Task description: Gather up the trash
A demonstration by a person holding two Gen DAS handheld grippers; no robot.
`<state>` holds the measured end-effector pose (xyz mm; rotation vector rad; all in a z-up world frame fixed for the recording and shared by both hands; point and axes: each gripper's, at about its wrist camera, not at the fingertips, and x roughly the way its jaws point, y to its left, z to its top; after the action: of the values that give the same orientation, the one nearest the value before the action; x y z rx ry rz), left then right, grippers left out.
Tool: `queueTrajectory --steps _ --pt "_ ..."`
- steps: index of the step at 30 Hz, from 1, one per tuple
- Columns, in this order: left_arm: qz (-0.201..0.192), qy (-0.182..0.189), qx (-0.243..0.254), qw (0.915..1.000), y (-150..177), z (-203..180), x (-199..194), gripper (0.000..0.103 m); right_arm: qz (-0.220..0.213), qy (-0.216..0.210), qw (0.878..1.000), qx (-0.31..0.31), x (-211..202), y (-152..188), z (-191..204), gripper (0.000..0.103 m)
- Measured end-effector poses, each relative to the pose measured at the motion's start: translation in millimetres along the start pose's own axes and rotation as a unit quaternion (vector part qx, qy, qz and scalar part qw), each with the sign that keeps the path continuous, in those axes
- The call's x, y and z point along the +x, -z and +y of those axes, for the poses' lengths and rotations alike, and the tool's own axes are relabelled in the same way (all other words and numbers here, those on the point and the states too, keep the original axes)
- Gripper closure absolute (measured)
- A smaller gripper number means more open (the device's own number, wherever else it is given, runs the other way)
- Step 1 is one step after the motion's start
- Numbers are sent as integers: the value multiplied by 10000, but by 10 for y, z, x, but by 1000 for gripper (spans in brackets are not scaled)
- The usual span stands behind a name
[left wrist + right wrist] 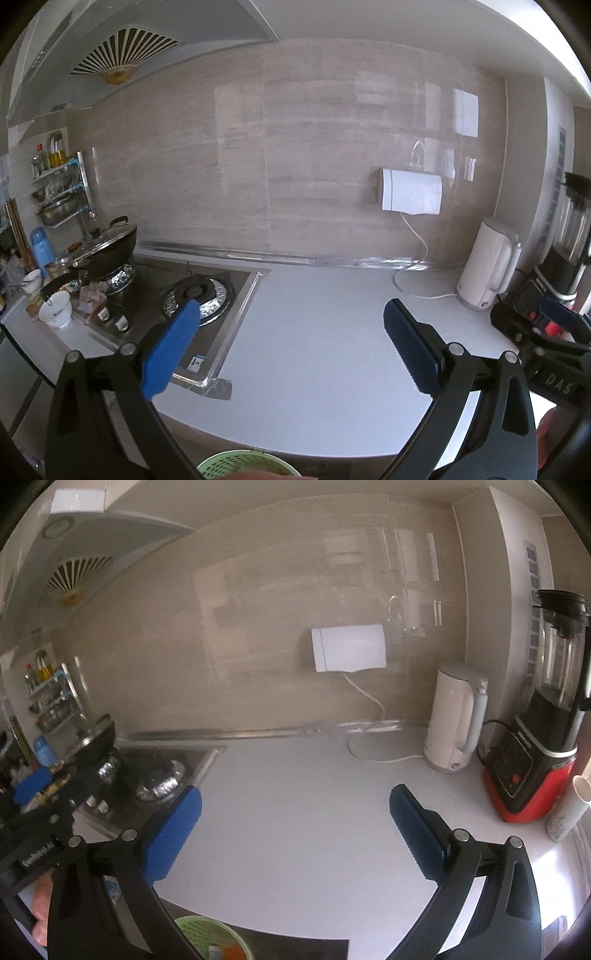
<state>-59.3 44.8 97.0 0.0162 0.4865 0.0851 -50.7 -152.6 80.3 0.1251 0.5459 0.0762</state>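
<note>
My left gripper (291, 314) hangs over the white countertop (314, 350) with its blue pads wide apart and nothing between them. My right gripper (295, 799) is open over the same countertop (295, 830) and is empty too. A green slotted bin (247, 466) shows at the bottom edge below the counter front; in the right wrist view the green bin (207, 932) holds some scraps. The right gripper (546, 332) appears at the right edge of the left wrist view, and the left gripper (33, 786) at the left edge of the right wrist view.
A gas stove (199, 295) with a lidded wok (107, 247) and bowls (55, 314) lies to the left. A white kettle (454, 716), a red-based blender (535, 757) and paper cups (570, 808) stand at the right. A wall socket box (347, 648) sits on the tiled wall.
</note>
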Motion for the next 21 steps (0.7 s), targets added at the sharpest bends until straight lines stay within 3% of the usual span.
queueTrajectory --steps 8,21 --pt "34 -45 -21 10000 19 14 -15 8 -30 195 9996 -179 -48 69 88 2" --pt "46 -129 63 9999 42 10 -18 8 -53 70 9996 -262 -56 56 176 2"
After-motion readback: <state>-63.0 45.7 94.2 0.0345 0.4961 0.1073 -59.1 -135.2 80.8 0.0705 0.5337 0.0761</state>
